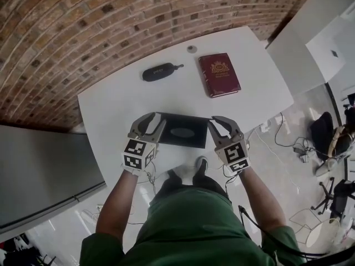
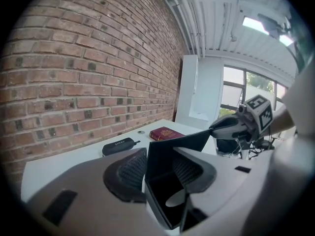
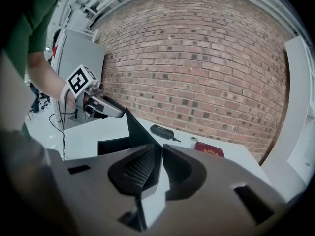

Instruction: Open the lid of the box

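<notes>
A flat black box sits near the front edge of the white table point(image 1: 111, 110). Its lid point(image 1: 182, 132), which has a pale oval mark on top, is raised off the black base point(image 3: 113, 146). My left gripper point(image 1: 157, 118) is at the lid's left end, and in the left gripper view its pads point(image 2: 128, 173) close on the lid's point(image 2: 172, 146) end. My right gripper point(image 1: 218, 121) is at the lid's right end. In the right gripper view the right gripper point(image 3: 158, 168) is shut on the thin edge of the lid point(image 3: 140, 129).
A dark red book point(image 1: 219, 73) lies at the back right of the table. A black oblong case point(image 1: 161, 71) lies at the back middle, with a small grey disc point(image 1: 191, 49) behind it. A brick wall runs along the far side. A grey cabinet point(image 1: 39, 170) stands to the left.
</notes>
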Motion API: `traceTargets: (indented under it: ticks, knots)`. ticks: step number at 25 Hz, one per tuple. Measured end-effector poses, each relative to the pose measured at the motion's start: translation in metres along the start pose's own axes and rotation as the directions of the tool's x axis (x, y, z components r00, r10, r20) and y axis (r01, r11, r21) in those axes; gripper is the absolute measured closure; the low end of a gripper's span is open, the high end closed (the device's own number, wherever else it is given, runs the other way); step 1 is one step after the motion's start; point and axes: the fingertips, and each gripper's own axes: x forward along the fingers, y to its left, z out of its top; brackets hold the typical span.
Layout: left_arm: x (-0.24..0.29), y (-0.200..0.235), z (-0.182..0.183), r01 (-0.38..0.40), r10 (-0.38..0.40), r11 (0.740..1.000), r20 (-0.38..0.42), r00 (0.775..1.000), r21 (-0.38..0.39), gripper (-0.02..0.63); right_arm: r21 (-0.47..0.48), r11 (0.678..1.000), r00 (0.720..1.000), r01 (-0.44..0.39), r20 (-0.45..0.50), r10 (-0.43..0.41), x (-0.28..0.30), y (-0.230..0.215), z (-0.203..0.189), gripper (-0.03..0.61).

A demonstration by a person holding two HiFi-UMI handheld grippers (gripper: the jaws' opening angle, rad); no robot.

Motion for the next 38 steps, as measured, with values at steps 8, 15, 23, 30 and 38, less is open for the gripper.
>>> traceTargets:
  ticks: [8, 15, 23, 30, 38]
  knots:
    - [-0.008, 0.009, -0.002, -0.039, 0.039, 0.999, 0.004, 0.999, -0.026, 0.456, 0.092, 0.996, 1.000, 0.006, 0.008, -0.007, 0.017, -0.025, 0.002, 0.517]
    - [-0.019, 0.020, -0.006, -0.077, 0.077, 0.996, 0.005, 0.997, -0.043, 0.456, 0.226, 0.974, 1.000, 0.015, 0.012, -0.018, 0.036, -0.046, -0.002, 0.511]
    - [-0.026, 0.035, -0.012, -0.118, 0.118, 0.991, -0.001, 0.993, -0.066, 0.456, 0.311, 0.950, 1.000, 0.028, -0.005, -0.028, 0.053, -0.063, -0.012, 0.505]
    - [-0.028, 0.037, -0.013, -0.129, 0.130, 0.989, -0.003, 0.992, -0.072, 0.456, 0.426, 0.904, 1.000, 0.021, -0.021, -0.014, 0.070, -0.075, -0.026, 0.500]
    - [-0.032, 0.039, -0.016, -0.145, 0.145, 0.986, -0.011, 0.989, -0.082, 0.454, 0.512, 0.859, 0.997, 0.027, -0.081, 0.017, 0.093, -0.087, -0.052, 0.505]
